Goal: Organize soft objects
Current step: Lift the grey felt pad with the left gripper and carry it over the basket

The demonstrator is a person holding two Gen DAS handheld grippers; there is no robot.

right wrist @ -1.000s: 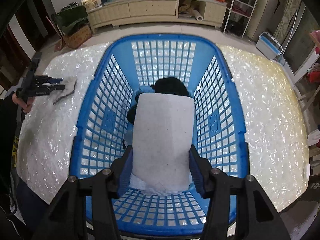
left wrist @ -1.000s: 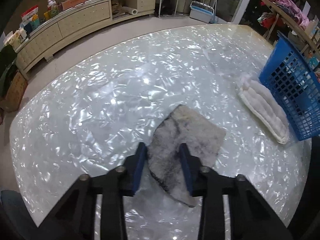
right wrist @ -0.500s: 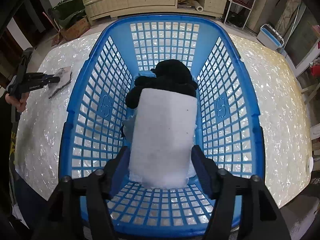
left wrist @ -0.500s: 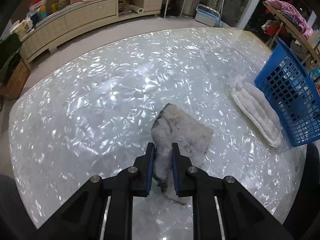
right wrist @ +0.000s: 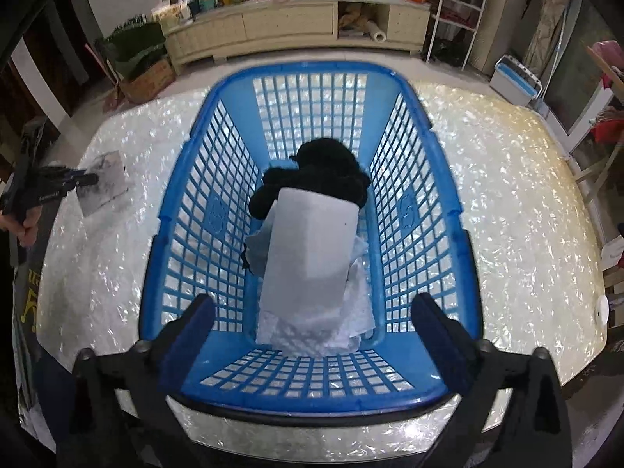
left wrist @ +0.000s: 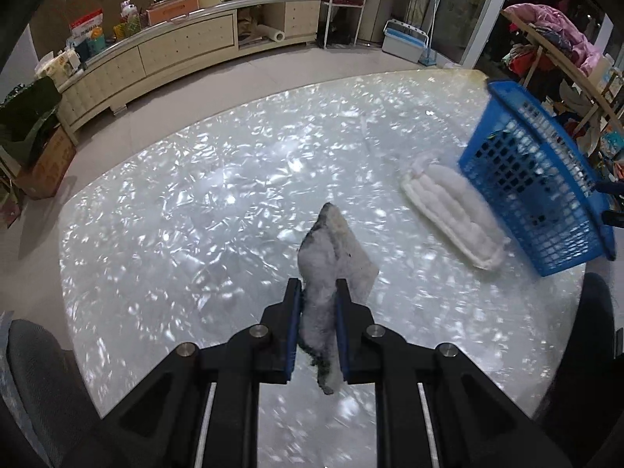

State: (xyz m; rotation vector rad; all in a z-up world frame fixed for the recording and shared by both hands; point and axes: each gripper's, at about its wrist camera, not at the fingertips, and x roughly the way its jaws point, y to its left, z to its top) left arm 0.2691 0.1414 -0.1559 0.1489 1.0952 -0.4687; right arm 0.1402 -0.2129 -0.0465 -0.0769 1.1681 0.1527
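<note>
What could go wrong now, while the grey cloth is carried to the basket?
1. The left gripper pinches only one edge of the grey cloth; it may slip out.
2. The hanging cloth might catch the white pad beside the blue basket.

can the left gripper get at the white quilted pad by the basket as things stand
Probably not yet: the left gripper is shut on the grey fuzzy cloth. The white quilted pad lies uncovered on the table beside the blue basket, so the way itself looks free.

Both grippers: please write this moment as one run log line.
left gripper: shut on grey cloth | right gripper: jaws opening, white pad released in blue basket
</note>
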